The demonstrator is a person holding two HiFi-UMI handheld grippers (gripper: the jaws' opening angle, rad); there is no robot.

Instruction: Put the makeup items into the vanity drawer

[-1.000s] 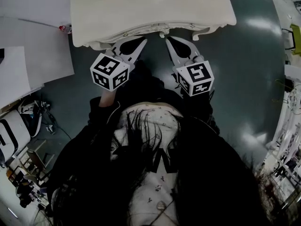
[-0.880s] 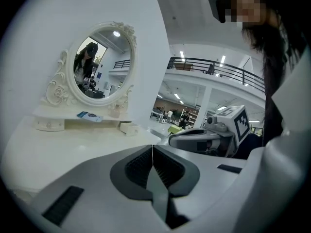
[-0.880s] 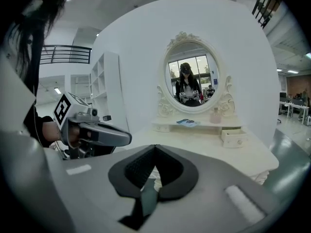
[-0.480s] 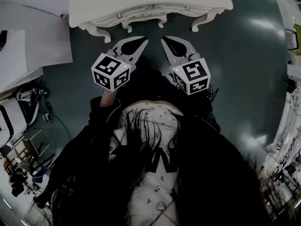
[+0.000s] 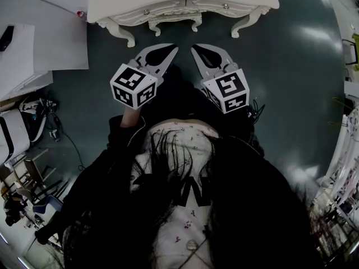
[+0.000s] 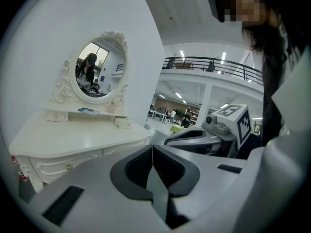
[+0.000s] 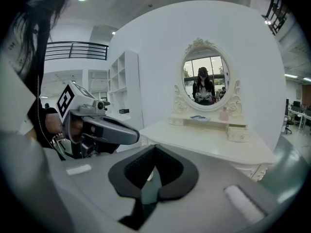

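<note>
Vanity drawer (image 5: 168, 8) sat closed just beyond both tips, front facing them, long axis running left to right. I held the left gripper (image 5: 170, 49) and right gripper (image 5: 195, 49) fully closed, empty.

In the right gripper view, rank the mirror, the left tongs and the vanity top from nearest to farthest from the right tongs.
1. left tongs: nearest, close alongside on the left of the view.
2. vanity top: next, ahead and to the right.
3. mirror: farthest, standing upright at the back of the vanity top.
</note>
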